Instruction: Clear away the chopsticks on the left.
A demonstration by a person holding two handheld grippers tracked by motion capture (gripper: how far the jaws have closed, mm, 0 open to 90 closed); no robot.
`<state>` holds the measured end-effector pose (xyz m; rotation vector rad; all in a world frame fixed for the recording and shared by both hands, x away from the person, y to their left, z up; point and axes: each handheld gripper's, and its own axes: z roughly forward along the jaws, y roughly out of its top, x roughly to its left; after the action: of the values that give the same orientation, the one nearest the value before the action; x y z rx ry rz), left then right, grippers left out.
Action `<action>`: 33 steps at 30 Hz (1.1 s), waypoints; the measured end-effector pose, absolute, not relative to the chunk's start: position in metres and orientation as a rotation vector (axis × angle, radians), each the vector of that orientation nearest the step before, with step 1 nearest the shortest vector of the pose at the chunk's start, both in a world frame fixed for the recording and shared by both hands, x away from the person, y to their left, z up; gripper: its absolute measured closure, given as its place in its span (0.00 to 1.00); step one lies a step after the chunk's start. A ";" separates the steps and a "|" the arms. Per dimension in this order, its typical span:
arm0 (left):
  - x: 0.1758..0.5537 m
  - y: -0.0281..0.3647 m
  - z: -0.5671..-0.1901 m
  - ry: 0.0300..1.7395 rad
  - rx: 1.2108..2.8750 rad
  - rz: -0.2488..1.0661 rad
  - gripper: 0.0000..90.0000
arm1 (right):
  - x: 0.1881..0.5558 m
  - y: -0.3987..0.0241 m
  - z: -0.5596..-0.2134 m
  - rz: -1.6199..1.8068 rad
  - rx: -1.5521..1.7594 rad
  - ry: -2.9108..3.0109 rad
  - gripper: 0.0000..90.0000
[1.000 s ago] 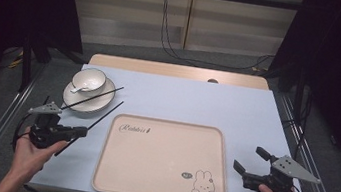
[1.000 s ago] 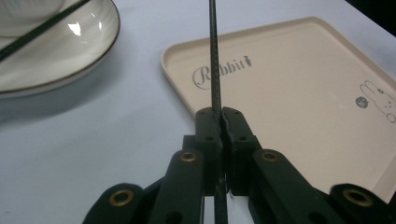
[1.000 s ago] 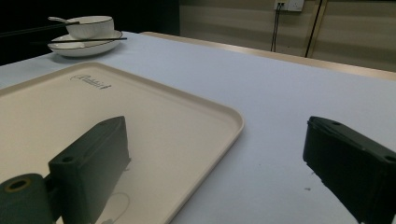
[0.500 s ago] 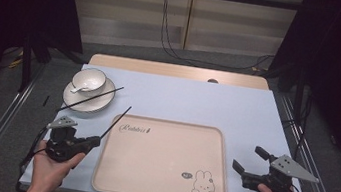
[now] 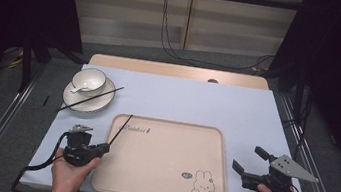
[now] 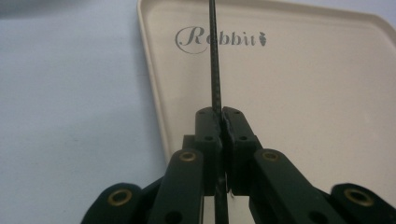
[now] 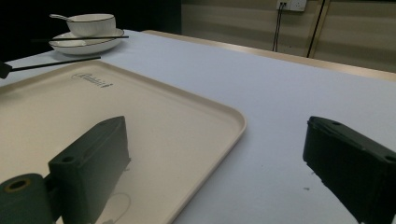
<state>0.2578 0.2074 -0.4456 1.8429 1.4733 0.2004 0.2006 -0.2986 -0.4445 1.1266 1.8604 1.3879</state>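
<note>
My left gripper [image 5: 102, 148] is shut on a thin black chopstick [image 5: 121, 129] at the left edge of the beige tray [image 5: 169, 161]. In the left gripper view the closed jaws pinch the chopstick [image 6: 214, 56], which runs forward over the tray [image 6: 303, 84] past the printed word. The stick's far tip hangs over the tray's far left corner. A second chopstick [image 5: 90, 99] lies across a white plate [image 5: 86, 110] at the far left. My right gripper [image 5: 250, 163] stands open and empty just right of the tray's right edge, seen in the right gripper view [image 7: 217, 135].
A white bowl [image 5: 89, 79] with a spoon [image 5: 77, 89] sits on the plate. A rabbit drawing [image 5: 202, 183] marks the tray's near right corner. Pale blue table surface [image 5: 237, 110] stretches beyond the tray. Metal rails run along both table sides.
My left gripper has moved right and toward the person, carrying the chopstick from beside the plate to the tray's left edge. The right gripper has stayed put.
</note>
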 end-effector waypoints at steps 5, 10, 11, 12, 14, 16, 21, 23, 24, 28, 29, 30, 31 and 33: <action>0.260 0.205 -0.451 1.524 1.852 0.215 0.95 | 0.201 -0.299 -0.445 1.386 1.123 1.863 0.07; 0.266 0.197 -0.459 1.543 1.880 0.192 0.95 | 0.202 -0.299 -0.445 1.383 1.127 1.865 0.07; 0.267 0.195 -0.461 1.552 1.889 0.192 0.95 | 0.202 -0.299 -0.445 1.382 1.128 1.864 0.07; 0.268 0.195 -0.462 1.545 1.917 0.185 0.95 | 0.201 -0.299 -0.445 1.383 1.129 1.861 0.07; 0.268 0.194 -0.463 1.549 1.913 0.185 0.95 | 0.201 -0.300 -0.444 1.381 1.126 1.852 0.08; 0.268 0.195 -0.463 1.541 1.930 0.195 0.95 | 0.201 -0.300 -0.444 1.381 1.130 1.847 0.08; 0.268 0.193 -0.464 1.542 1.904 0.192 0.91 | 0.201 -0.299 -0.445 1.384 1.129 1.857 0.08; 0.268 0.194 -0.464 1.529 1.908 0.194 0.90 | 0.201 -0.299 -0.445 1.386 1.128 1.857 0.08; 0.268 0.194 -0.464 1.529 1.908 0.194 0.87 | 0.201 -0.299 -0.445 1.386 1.128 1.857 0.08; 0.269 0.196 -0.462 1.478 1.927 0.201 0.77 | 0.201 -0.299 -0.444 1.388 1.126 1.857 0.08; 0.269 0.197 -0.461 1.453 1.932 0.210 0.77 | 0.201 -0.299 -0.444 1.388 1.126 1.857 0.08; 0.270 0.198 -0.459 1.445 1.944 0.231 0.72 | 0.201 -0.299 -0.444 1.390 1.125 1.857 0.08; 0.271 0.201 -0.457 1.387 1.963 0.247 0.65 | 0.201 -0.299 -0.444 1.393 1.124 1.858 0.08; 0.270 0.202 -0.455 1.372 1.968 0.278 0.51 | 0.201 -0.299 -0.444 1.393 1.121 1.858 0.08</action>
<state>0.2703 0.2017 -0.4546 1.9684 1.3720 0.2783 0.2008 -0.2990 -0.4443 1.1207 1.8580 1.3930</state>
